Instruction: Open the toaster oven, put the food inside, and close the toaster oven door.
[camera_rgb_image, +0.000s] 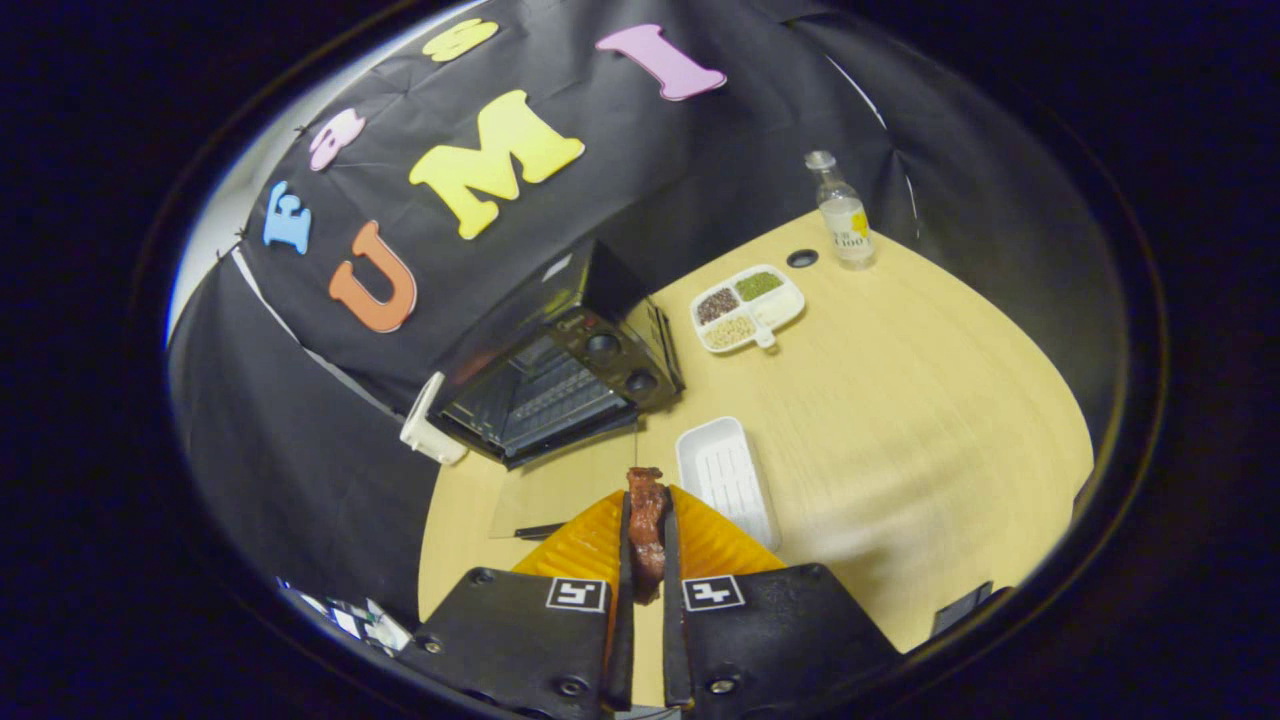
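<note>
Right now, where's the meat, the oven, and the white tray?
meat (646, 520), gripper view, its middle, pinched between the gripper (646, 497) fingers
toaster oven (560, 385), gripper view, its open inside rack
white tray (725, 475), gripper view, its ridged floor

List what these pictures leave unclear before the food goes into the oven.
- Food: clamped in the gripper; the fingers hide its sides and lower end.
- Oven: door open, but the interior is dark; only rack bars show.
- Bottle: label too small to read.
- Divided dish: contents too small to identify.
- White tray: near end hidden behind a finger.
</note>
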